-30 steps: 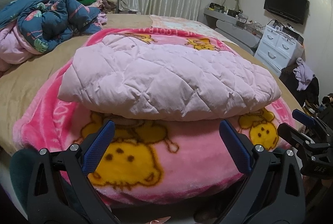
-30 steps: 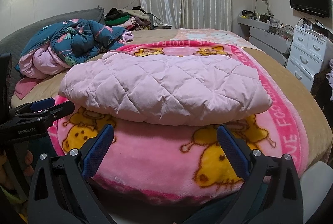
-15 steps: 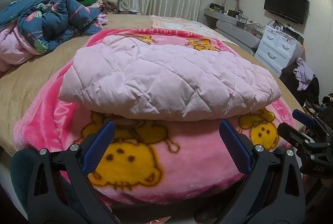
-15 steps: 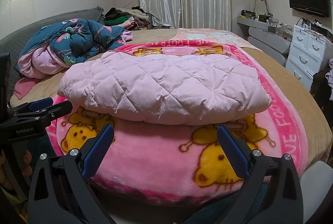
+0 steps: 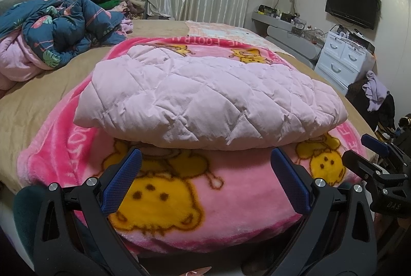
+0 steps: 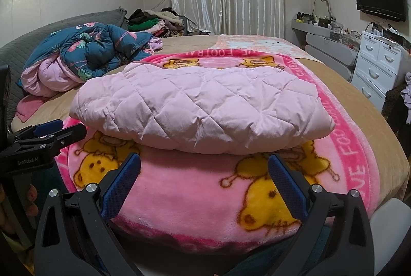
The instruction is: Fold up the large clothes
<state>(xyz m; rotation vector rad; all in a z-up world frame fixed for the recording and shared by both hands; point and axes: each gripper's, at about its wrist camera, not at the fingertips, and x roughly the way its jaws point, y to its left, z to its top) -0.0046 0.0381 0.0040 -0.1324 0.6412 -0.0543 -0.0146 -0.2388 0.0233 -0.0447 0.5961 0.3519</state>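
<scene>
On the bed's pink blanket (image 5: 231,199), lettered "FOOTBA", lies a folded quilted jacket (image 5: 210,101); near it, left gripper (image 5: 205,173), marked "GenRobot.AI", and right gripper (image 6: 204,172) both gape wide, empty.

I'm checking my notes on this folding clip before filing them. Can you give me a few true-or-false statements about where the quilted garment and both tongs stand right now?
1. The pink quilted jacket lies folded on the cartoon blanket. True.
2. The left tongs are clamped on the jacket's hem. False: they are open and hold nothing.
3. The right tongs are open, short of the jacket. True.
4. The blue floral duvet covers the jacket. False: it lies bunched apart, further back on the bed.
</scene>
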